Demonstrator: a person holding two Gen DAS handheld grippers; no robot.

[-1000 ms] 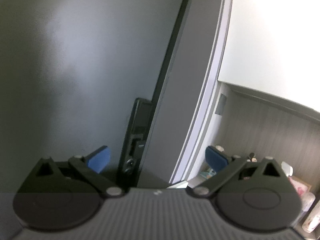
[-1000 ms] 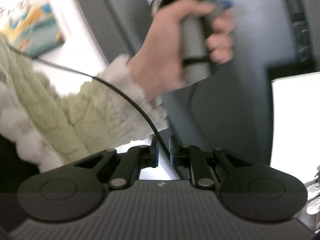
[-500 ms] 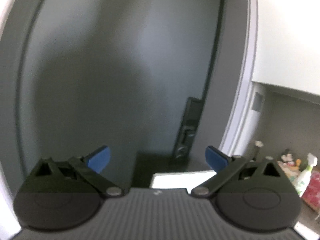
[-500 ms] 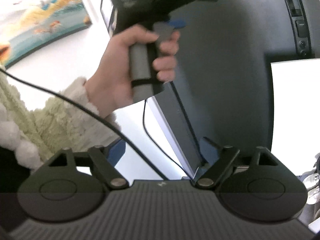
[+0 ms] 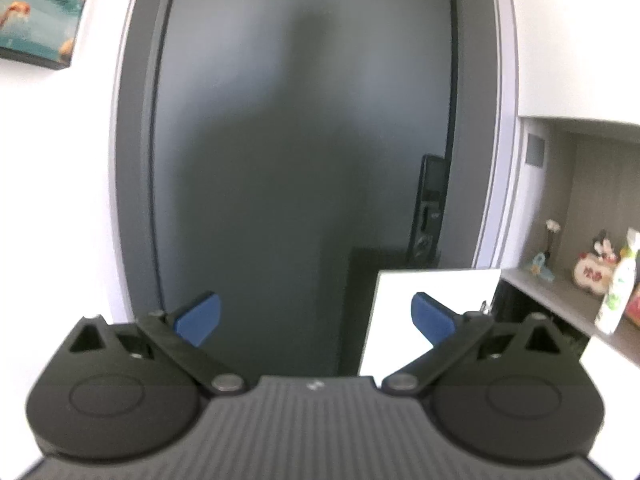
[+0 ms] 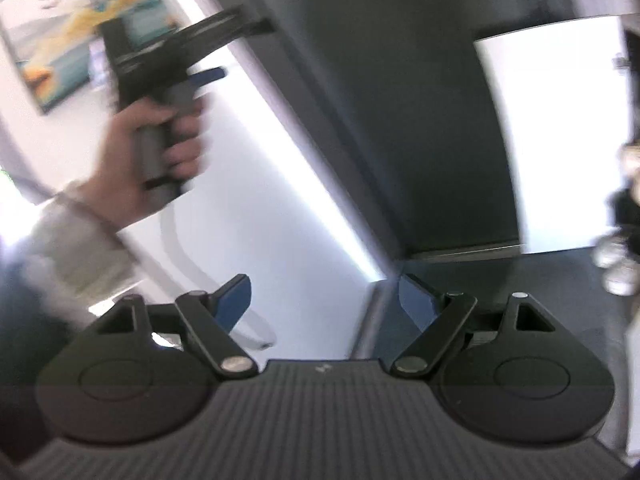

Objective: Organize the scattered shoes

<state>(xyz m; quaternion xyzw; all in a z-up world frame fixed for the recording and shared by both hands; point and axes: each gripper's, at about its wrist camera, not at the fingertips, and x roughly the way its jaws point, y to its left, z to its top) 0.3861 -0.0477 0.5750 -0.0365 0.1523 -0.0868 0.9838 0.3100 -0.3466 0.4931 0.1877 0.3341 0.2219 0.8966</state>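
No shoe can be made out in either view; a blurred pale shape lies low at the right edge of the right wrist view. My left gripper is open with nothing between its blue pads, aimed at a dark grey door. My right gripper is open too and holds nothing. In the right wrist view a person's hand holds the left gripper up at the left, in front of the white wall.
A white cabinet door stands ajar right of the grey door, with a black lock above it. A grey shelf at the right carries small ornaments. A framed picture hangs on the left wall. Dark floor lies below.
My right gripper went from shut to open. Both grippers swung: the left view turned from the door edge to face the door squarely, and the right view tipped down towards the floor.
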